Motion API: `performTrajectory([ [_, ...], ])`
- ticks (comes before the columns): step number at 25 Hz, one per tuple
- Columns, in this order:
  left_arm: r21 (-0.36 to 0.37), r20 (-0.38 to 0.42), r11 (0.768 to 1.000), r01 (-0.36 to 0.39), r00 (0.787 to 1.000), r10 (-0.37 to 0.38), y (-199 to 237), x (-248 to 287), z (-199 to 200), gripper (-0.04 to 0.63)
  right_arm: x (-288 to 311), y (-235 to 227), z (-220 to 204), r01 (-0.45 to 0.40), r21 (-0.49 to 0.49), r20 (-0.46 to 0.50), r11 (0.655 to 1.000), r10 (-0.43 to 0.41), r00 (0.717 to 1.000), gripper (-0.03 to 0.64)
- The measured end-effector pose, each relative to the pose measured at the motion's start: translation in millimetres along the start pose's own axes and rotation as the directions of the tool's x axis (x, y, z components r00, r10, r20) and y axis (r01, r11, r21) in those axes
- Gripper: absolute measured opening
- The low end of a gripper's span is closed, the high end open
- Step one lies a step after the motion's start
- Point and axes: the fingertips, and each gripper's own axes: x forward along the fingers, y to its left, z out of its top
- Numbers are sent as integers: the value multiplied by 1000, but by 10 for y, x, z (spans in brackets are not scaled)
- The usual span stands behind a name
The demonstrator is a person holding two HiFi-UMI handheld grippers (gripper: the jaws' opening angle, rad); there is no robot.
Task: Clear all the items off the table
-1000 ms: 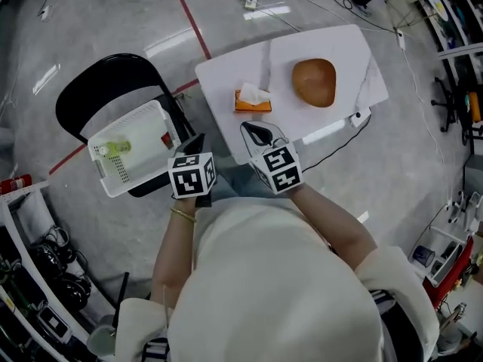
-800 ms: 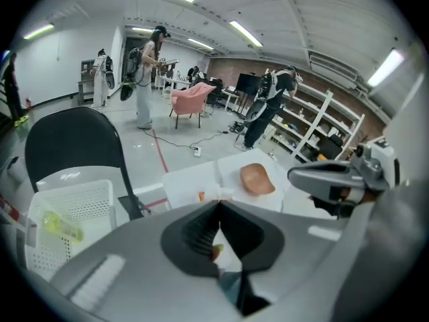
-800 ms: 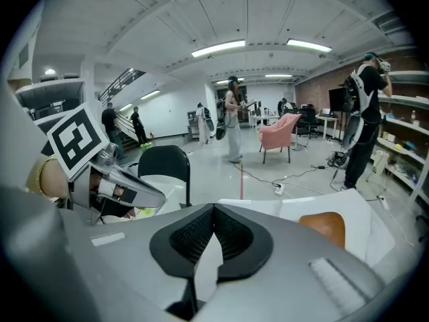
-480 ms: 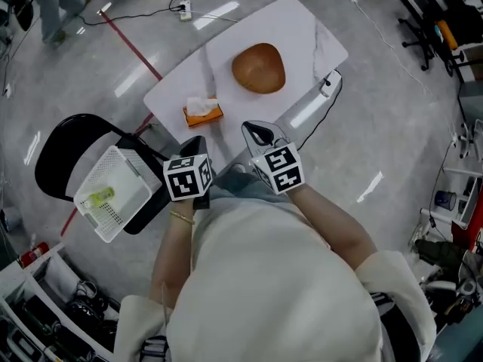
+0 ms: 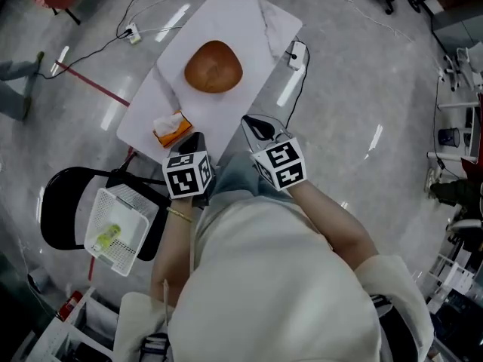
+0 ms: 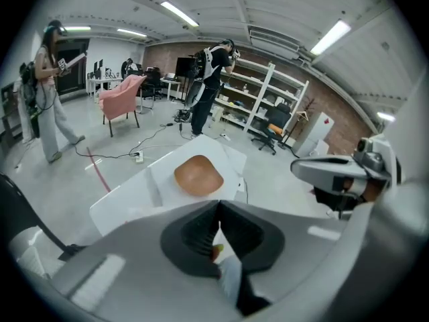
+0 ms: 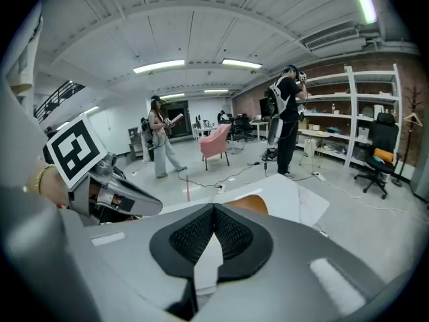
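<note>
L gripper (image 6: pixel 218 203): jaws shut tight, nothing btwn them. R gripper (image 7: pixel 214 208): same, pads together, empty. Both are at the near end of the white table (image 5: pixel 245 13), touching no item. Orange tissue pack (image 5: pixel 172 129) lies flat nr the table's near-left corner, just ahead of the L jaws, long axis slanting up-right in head view. Brown bowl (image 5: pixel 213 66) sits mid-table, mouth up, apart from the pack.

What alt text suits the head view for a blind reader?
From above: a person holds the left gripper and right gripper, both closed and empty, near a white table with a brown bowl and an orange tissue box. A white basket rests on a black chair.
</note>
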Motion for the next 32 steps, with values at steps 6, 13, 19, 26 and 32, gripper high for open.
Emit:
performTrajectory([
  [6, 51, -33, 998, 48, 998, -47, -219, 176, 88, 9, -95, -399, 24, 83, 35, 5, 996, -84, 996, 0],
  [13, 83, -56, 995, 57, 997, -53, -310, 441, 241, 9, -144, -759, -20, 143, 96, -3, 985, -144, 990, 0],
  [19, 72, -40, 997, 40, 999, -37, -327, 784, 567, 9, 10, -1101, -9, 142, 96, -28, 985, -140, 990, 0],
  [26, 32, -28, 999, 11, 1000, -10, -337, 1182, 1030, 9, 272, -1648, 274, 124, 59, -32, 991, -122, 992, 0],
  [32, 9, -28, 1000, -13, 1000, 13, -370, 1473, 1420, 9, 547, -2108, 505, 103, 50, -42, 993, -101, 994, 0],
])
